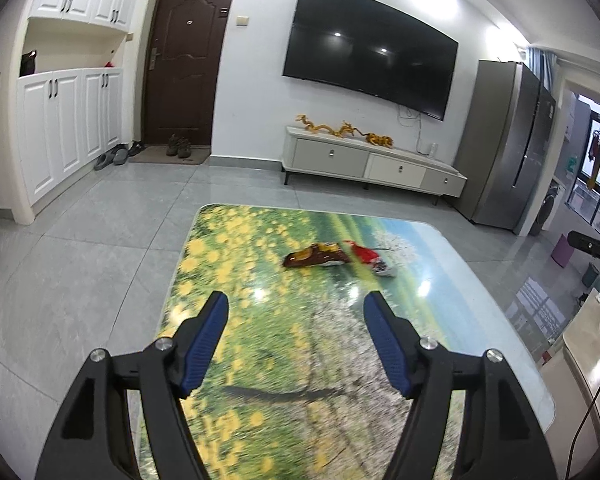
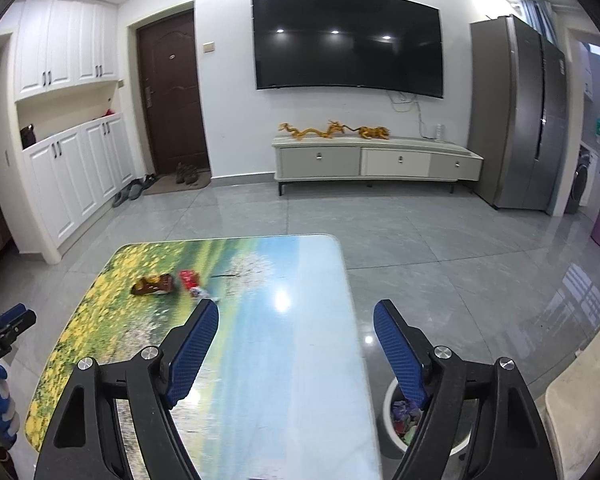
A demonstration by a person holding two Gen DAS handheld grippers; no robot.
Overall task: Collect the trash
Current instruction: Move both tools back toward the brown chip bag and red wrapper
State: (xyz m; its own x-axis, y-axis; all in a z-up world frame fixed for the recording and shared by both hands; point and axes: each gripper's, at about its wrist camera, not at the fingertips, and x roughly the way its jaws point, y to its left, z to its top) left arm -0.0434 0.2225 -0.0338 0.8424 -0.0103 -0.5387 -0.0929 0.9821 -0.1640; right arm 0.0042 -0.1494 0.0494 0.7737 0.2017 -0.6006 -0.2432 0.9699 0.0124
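Brown wrapper [image 1: 314, 259] and red wrapper [image 1: 367, 257]: two on table [image 1: 236, 240]

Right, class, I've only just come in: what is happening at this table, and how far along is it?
A person is clearing rubbish with a handheld gripper in each hand. Both the left gripper and the right gripper are open and empty, poised above the table. Two pieces of litter lie on it untouched: a brown wrapper and, beside it, a red wrapper. A white bin with rubbish already inside stands on the floor by the table's right edge.
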